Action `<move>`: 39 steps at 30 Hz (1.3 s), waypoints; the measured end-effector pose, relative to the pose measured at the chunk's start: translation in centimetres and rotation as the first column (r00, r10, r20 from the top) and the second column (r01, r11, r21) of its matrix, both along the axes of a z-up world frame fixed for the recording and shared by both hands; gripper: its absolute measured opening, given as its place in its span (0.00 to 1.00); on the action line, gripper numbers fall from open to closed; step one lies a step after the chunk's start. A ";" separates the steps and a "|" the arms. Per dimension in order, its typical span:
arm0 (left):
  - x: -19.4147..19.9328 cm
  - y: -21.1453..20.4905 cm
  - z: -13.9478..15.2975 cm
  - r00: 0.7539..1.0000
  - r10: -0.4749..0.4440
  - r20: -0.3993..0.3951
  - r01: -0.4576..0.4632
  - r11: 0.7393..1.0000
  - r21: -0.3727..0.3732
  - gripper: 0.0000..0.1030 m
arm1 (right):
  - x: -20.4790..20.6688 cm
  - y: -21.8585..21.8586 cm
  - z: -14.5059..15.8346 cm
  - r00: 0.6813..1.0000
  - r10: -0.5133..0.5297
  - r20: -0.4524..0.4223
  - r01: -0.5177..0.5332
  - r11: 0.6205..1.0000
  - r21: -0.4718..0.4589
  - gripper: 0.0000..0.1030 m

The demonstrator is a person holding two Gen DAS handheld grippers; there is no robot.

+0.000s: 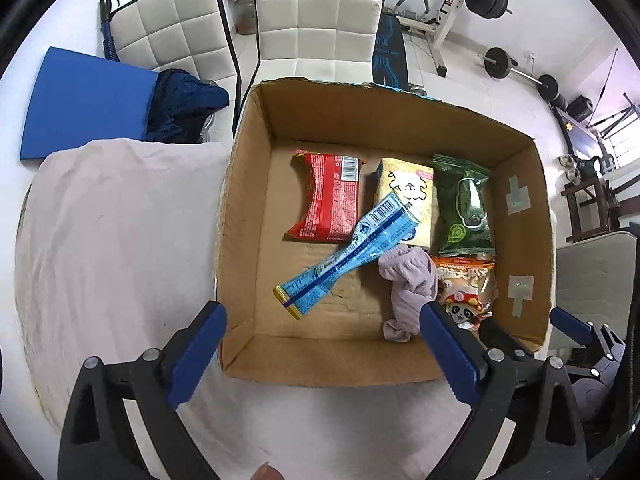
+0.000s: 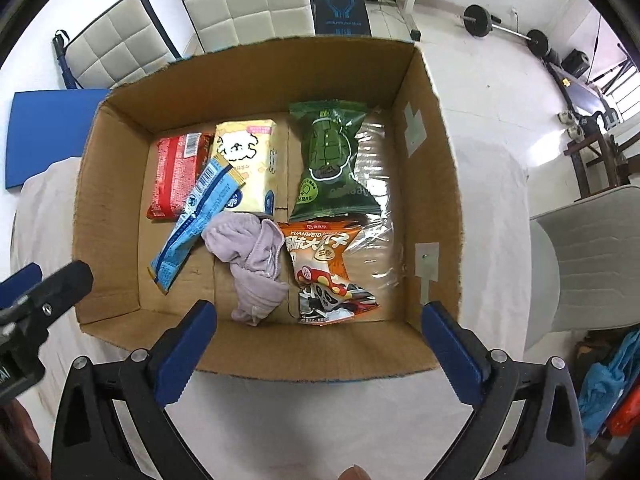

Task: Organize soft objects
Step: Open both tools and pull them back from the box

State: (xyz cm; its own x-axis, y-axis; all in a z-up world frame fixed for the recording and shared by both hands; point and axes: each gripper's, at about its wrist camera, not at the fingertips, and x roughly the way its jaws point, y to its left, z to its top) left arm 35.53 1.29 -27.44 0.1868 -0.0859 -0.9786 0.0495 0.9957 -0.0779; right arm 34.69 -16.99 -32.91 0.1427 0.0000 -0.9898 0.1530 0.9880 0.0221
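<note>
- Landmark: box [image 2: 436,184], open-topped cardboard, on a cloth-covered table [image 1: 120,240].
- In the box, far wall: red pack [image 2: 176,172], cream pack [image 2: 248,160] and green pack [image 2: 332,160] in a row.
- Orange pack [image 2: 324,268] sits just nearer than the green one; clear film [image 2: 376,200] lies under or beside both, toward the box's right wall (can't tell which).
- Blue pack [image 1: 348,252] lies diagonally, its far end overlapping the cream pack.
- Lilac cloth [image 2: 256,264] is crumpled mid-floor, touching the orange pack and the blue pack's middle.
- Left gripper [image 1: 320,348]: fingers spread wide, nothing between them, hovering over the box's near-left corner.
- Right gripper [image 2: 320,344]: fingers spread wide, empty, above the box's near wall.
- Progress, my read: mostly done, since six soft items are already boxed.
- Possibly left: dark blue fabric [image 1: 180,104] outside the box, beyond its left wall, beside a blue mat [image 1: 80,100]; maybe straightening the blue pack and cloth.
</note>
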 end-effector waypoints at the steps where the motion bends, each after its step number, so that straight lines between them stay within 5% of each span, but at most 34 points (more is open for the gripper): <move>1: -0.3 0.0 0.4 1.000 0.001 0.010 -0.001 1.000 0.001 0.96 | -0.2 0.0 0.5 1.000 0.002 0.009 -0.002 1.000 0.000 1.00; 17: -10.7 -0.1 11.4 0.960 -0.008 0.279 -0.008 0.998 0.055 0.96 | -10.4 -1.8 11.1 0.982 -0.003 0.190 -0.005 0.999 0.045 1.00; 28: -18.1 -0.7 18.1 0.940 -0.038 0.340 0.025 0.999 0.043 0.96 | -19.8 -1.5 21.7 0.943 0.041 0.331 -0.038 0.999 -0.015 1.00; 39: -23.4 -0.8 22.0 0.924 -0.025 0.381 0.016 1.000 0.026 0.96 | -26.8 -1.5 26.9 0.924 0.022 0.383 -0.017 1.000 -0.017 1.00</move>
State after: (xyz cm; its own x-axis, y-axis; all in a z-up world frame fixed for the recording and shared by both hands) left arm 12.16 0.46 -5.44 0.5448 -0.0724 -0.8354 0.0913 0.9955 -0.0267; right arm 7.87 -18.44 -6.03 0.5107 -0.0062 -0.8597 0.1165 0.9912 0.0620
